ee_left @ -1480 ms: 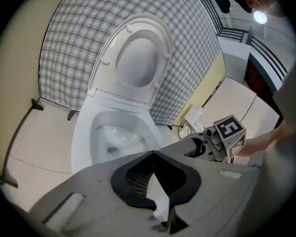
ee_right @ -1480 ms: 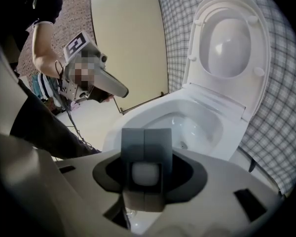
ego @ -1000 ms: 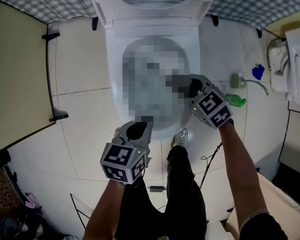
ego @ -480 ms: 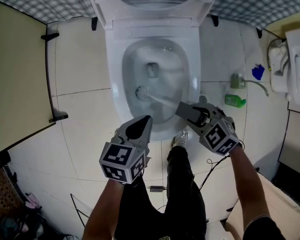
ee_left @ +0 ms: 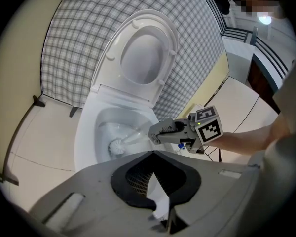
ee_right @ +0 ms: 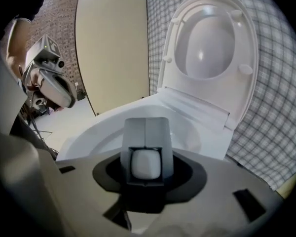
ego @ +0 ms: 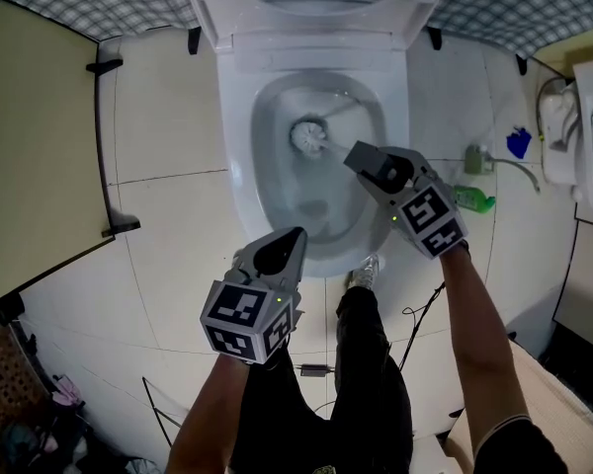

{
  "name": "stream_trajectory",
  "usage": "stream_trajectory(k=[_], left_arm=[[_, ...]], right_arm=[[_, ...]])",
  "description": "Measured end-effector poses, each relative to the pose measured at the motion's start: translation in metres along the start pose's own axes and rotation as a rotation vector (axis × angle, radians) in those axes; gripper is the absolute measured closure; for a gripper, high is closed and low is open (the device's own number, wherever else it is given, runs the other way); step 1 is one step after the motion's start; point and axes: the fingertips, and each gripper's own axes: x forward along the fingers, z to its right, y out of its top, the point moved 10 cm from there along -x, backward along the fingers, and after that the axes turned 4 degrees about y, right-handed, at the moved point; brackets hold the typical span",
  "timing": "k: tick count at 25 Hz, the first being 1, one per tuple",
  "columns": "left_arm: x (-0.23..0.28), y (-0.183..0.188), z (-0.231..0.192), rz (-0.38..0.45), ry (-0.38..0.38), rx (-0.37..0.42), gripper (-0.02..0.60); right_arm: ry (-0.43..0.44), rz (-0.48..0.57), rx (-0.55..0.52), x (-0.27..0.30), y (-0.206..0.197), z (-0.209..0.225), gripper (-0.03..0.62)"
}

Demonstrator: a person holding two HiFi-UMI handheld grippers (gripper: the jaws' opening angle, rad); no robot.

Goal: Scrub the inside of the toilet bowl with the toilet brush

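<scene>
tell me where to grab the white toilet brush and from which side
Grip the white toilet brush at its handle's top end, where the right gripper holds it, coming from the white ceramic toilet bowl's front right: the bristle head lies inside and the handle slants up that way.

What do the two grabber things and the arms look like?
The left gripper and right gripper are grey plastic wedges with dark openings. Each carries a cube printed with black-and-white square markers and a tiny green light. The forearms are bare; above the right one a dark short sleeve shows.
</scene>
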Motion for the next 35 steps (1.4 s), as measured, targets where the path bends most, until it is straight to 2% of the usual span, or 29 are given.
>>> stream_trajectory(k=[3, 7, 15, 19, 21, 26, 32, 35], left_arm=[[-0.001, -0.001, -0.005, 0.001, 0.008, -0.005, 0.572], [-0.002, -0.001, -0.007, -0.005, 0.013, -0.015, 0.572], [0.0, -0.001, -0.005, -0.004, -0.004, -0.016, 0.572], [0.0, -0.003, 0.001, -0.005, -0.011, -0.015, 0.572], [-0.001, -0.002, 0.003, -0.006, -0.012, -0.012, 0.572], [-0.006, 0.003, 0.006, -0.005, -0.011, 0.017, 0.572], [-0.014, 0.009, 0.006, 0.012, 0.012, 0.053, 0.572], [-0.014, 0.014, 0.006, 0.031, 0.024, 0.063, 0.572]], right_arm=[[0.009, -0.006, -0.011, 0.008, 0.008, 0.002, 0.408], [0.101, -0.055, -0.071, 0.0, -0.001, -0.019, 0.408], [0.253, -0.164, -0.38, -0.052, -0.007, -0.062, 0.407], [0.329, -0.191, -0.439, -0.075, -0.001, -0.075, 0.407], [0.335, -0.174, -0.394, -0.084, -0.002, -0.075, 0.407], [0.224, 0.004, -0.084, -0.096, -0.004, -0.058, 0.408], [0.15, 0.1, 0.032, -0.118, -0.007, -0.053, 0.408], [0.104, 0.182, 0.108, -0.138, -0.009, -0.049, 0.41]])
